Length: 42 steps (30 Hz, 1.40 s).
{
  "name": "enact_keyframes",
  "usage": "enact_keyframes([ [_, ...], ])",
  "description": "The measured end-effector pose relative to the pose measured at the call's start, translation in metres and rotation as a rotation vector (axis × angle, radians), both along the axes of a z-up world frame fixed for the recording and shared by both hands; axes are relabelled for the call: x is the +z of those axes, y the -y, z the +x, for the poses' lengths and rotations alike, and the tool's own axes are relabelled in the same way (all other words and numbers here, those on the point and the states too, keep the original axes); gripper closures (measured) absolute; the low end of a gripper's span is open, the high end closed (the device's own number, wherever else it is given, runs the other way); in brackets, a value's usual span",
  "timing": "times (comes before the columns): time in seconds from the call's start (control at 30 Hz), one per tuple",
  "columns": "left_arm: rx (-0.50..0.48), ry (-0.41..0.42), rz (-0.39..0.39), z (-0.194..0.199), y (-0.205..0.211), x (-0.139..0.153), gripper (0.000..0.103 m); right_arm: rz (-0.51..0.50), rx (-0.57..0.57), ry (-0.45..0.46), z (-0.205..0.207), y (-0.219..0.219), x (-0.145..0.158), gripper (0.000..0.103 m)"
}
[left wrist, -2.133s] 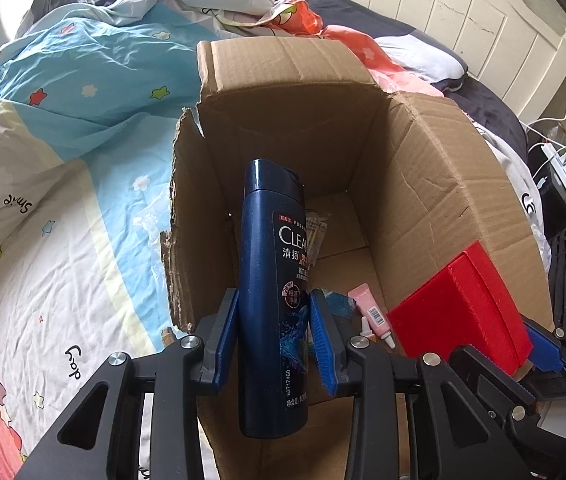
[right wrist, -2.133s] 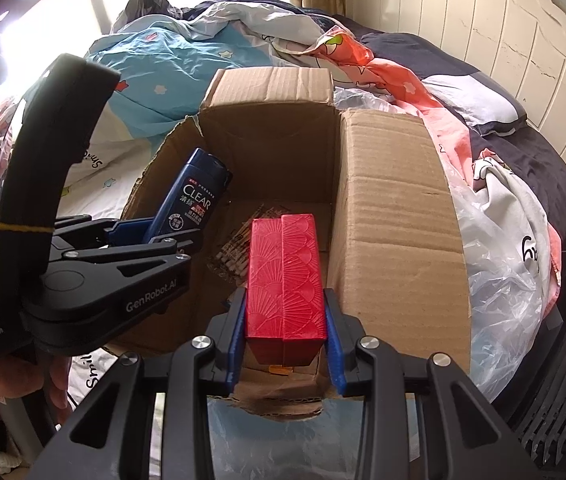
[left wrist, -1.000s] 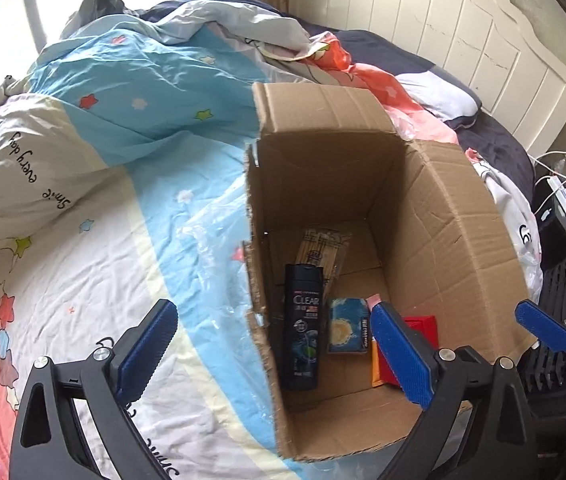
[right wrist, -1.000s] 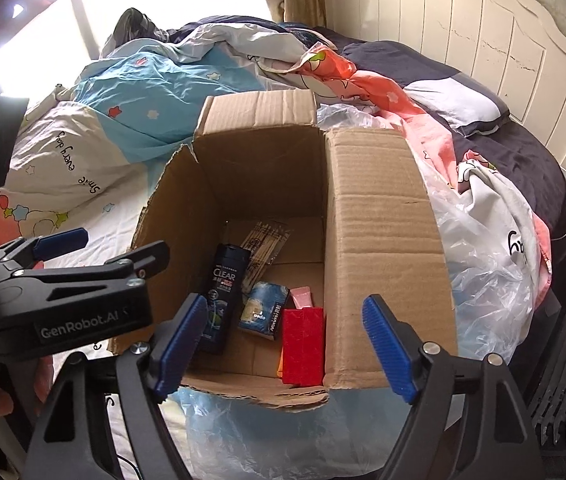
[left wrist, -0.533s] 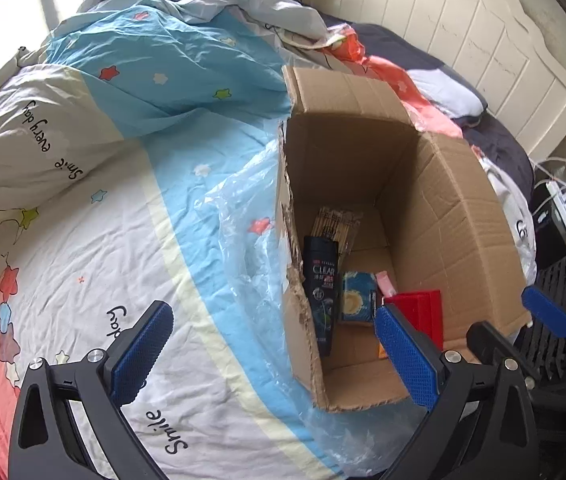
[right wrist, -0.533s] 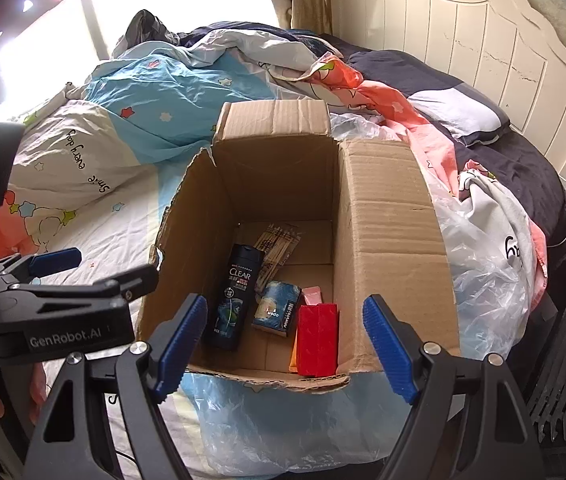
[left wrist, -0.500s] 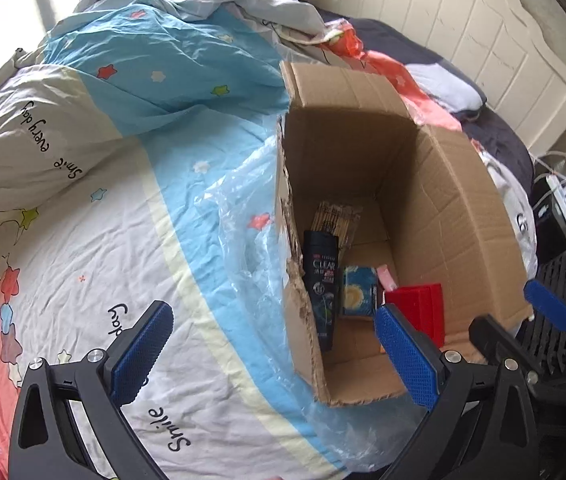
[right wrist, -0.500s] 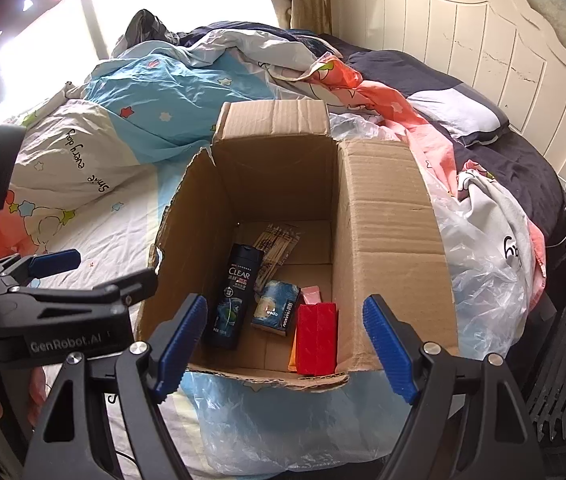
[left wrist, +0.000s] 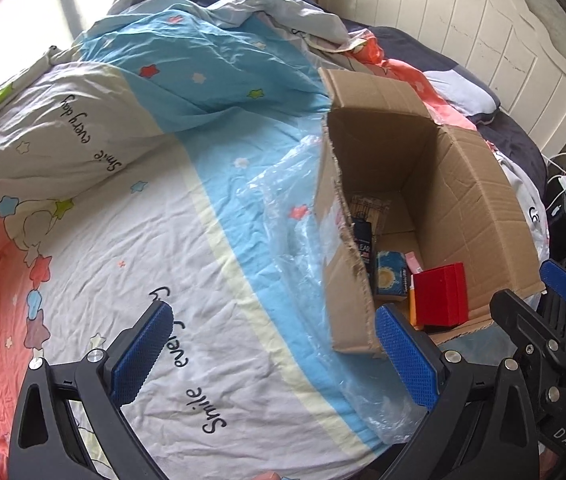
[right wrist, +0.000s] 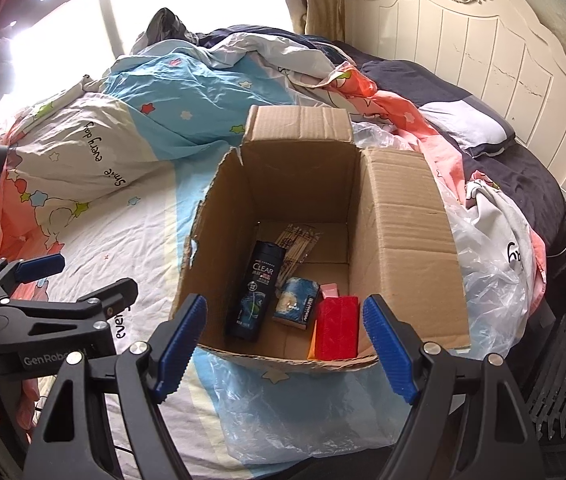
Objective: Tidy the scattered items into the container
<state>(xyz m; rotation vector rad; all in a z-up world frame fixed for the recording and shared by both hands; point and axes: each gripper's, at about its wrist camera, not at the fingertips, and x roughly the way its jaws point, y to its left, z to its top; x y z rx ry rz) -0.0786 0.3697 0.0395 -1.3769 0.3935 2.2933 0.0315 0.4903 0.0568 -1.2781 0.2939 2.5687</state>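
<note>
Both my grippers gape wide with nothing held: my left gripper [left wrist: 275, 354] over the star-printed bedsheet [left wrist: 131, 248], my right gripper [right wrist: 283, 340] at the open brown cardboard box [right wrist: 403, 216]. Inside lie a dark blue shampoo bottle [right wrist: 257, 290] at 9 o'clock, a red rectangular box [right wrist: 337, 328] at 5 o'clock.

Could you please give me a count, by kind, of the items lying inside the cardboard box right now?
Shampoo bottle: 1
Red box: 1
Blue packet: 1
Pink tube: 1
Bundle of sticks: 1
Orange item under the red box, mostly hidden: 1
Total: 6 in the cardboard box
</note>
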Motion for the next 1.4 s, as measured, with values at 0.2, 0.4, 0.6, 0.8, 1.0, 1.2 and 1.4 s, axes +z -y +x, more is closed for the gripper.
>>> enact_keyframes([
  [0.2, 0.029, -0.003, -0.005, 0.006, 0.022, 0.001, 0.000, 0.003, 0.020, 0.011, 0.000, 0.015, -0.001, 0.025],
  [0.4, 0.045, -0.008, -0.012, 0.015, 0.036, -0.001, 0.000, 0.017, 0.038, 0.015, 0.001, 0.034, -0.001, 0.025],
  [0.6, 0.089, -0.002, -0.007, 0.020, 0.063, -0.003, 0.000, 0.028, 0.097, 0.007, -0.005, 0.063, 0.003, 0.025],
  [0.8, 0.159, -0.007, -0.013, 0.022, 0.105, -0.001, 0.000, 0.034, 0.147, 0.010, -0.010, 0.093, 0.002, 0.025],
  [1.0, 0.247, -0.001, -0.024, 0.025, 0.151, -0.003, 0.000, 0.054, 0.218, 0.018, -0.019, 0.130, 0.000, 0.025],
  [1.2, 0.335, 0.000, -0.027, 0.028, 0.199, -0.004, 0.000, 0.040, 0.281, 0.020, -0.025, 0.166, -0.005, 0.025],
  [1.4, 0.409, -0.005, -0.029, 0.031, 0.240, -0.002, 0.000, 0.020, 0.333, 0.038, -0.032, 0.200, -0.013, 0.025],
])
